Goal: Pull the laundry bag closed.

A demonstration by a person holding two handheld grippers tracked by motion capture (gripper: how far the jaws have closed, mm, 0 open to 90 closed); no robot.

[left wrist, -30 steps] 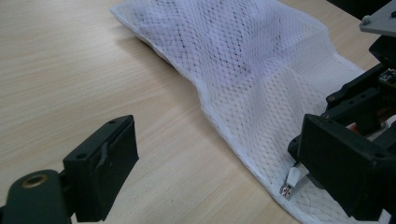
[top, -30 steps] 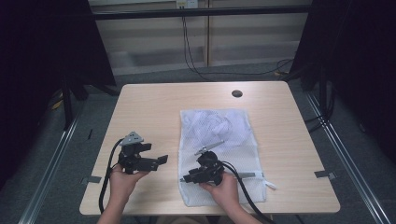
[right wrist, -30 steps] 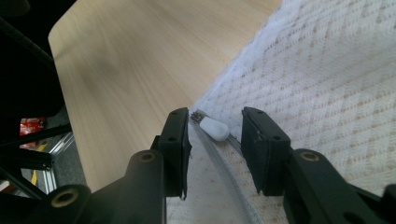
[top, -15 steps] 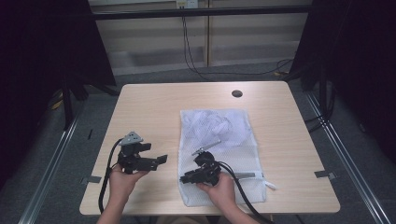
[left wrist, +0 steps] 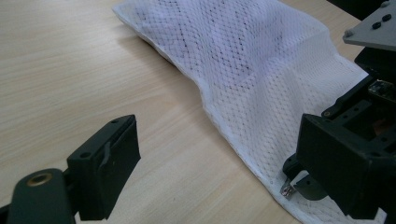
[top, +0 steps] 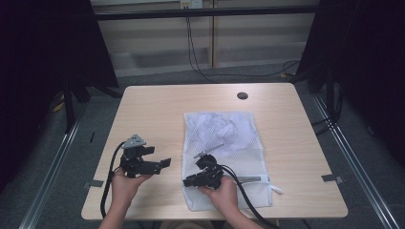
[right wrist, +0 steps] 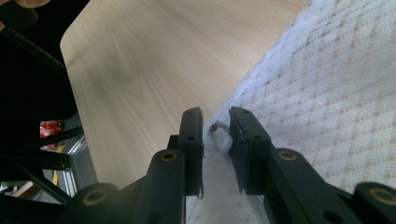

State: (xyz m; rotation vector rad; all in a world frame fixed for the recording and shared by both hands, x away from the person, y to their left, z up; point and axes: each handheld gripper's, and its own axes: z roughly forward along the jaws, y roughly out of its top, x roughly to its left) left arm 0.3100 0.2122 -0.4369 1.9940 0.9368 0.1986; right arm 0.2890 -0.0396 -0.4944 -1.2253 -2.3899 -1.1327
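Wooden table (top: 157,109): white mesh laundry bag (top: 229,143) flat at centre-right. Right gripper (right wrist: 215,135), jaws just narrowing, nearly pinching zipper pull (right wrist: 222,140) at bag's near-left corner. Left gripper (left wrist: 219,163) wide, empty. Next: probably grip, then unzip.

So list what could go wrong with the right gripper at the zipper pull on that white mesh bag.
1. The right gripper, whose jaws have just been closing, brackets the small white zipper pull only near its tips; it may slip out.
2. The white mesh laundry bag lies loose on the wooden table; with the open left gripper off it, pulling could drag it.
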